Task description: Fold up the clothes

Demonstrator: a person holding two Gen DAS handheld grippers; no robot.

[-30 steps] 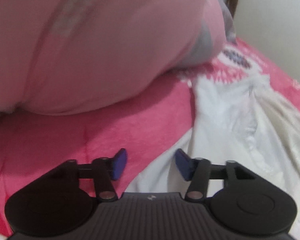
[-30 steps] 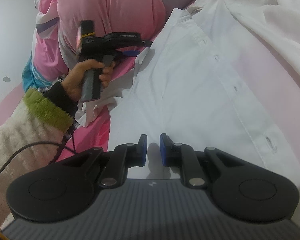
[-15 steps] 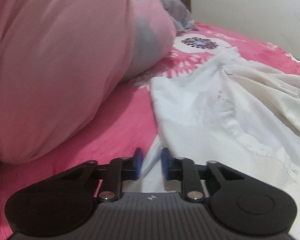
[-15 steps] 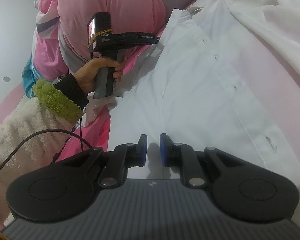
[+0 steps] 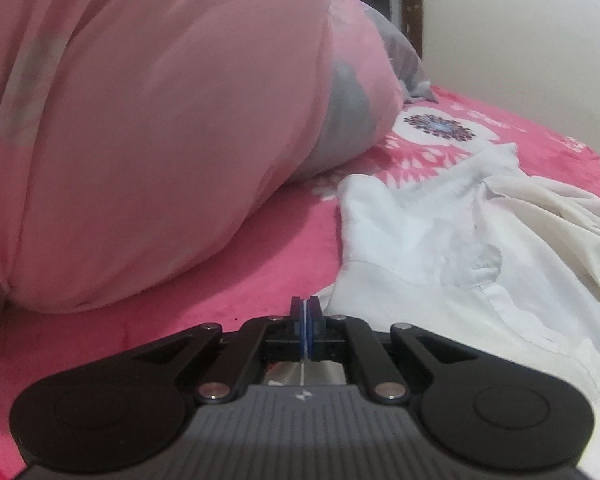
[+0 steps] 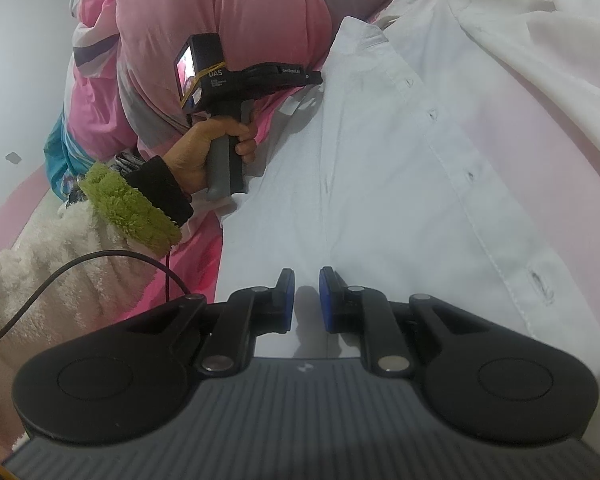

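A white button-up shirt (image 6: 380, 168) lies spread on the bed, collar toward the far end. My left gripper (image 5: 306, 318) is shut, with a thin white edge of the shirt (image 5: 440, 240) pinched between its blue pads. The right wrist view shows this left gripper (image 6: 316, 78) at the shirt's left side below the collar, held by a person's hand (image 6: 204, 152). My right gripper (image 6: 306, 300) sits at the shirt's near hem with its jaws narrowly apart. White cloth fills the gap, and creases run up to it.
A big pink quilt (image 5: 160, 120) is heaped on the left, close to the left gripper. The bed has a bright pink flowered cover (image 5: 292, 240). A second crumpled white garment (image 6: 540, 40) lies at the right. A black cable (image 6: 60, 280) trails by the fleece sleeve.
The left gripper's jaws went from wide open to shut on the shirt's edge, and it swung right toward the shirt. The right gripper has not moved.
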